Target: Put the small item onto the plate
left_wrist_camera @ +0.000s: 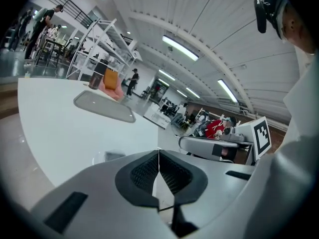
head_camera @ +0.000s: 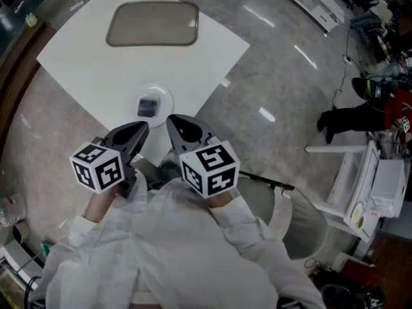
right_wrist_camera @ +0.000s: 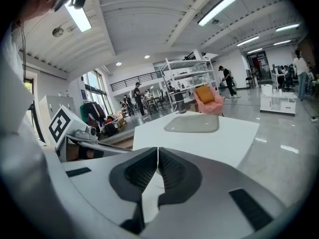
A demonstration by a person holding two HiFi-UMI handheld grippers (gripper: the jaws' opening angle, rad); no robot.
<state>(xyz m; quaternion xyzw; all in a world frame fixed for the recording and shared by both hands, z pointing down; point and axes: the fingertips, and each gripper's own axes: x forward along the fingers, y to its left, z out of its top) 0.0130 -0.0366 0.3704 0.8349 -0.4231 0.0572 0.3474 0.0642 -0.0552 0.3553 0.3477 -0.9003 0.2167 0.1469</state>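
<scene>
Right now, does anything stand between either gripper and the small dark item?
Nothing visible does. The small dark item sits on the clear plate, and only bare white table separates it from the left gripper and the right gripper, both shut and empty.

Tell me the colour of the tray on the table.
The tray is grey; the head view shows it best.

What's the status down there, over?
Left gripper, right gripper: jaws shut, empty. Small item sits on plate. Nothing in the way.
</scene>
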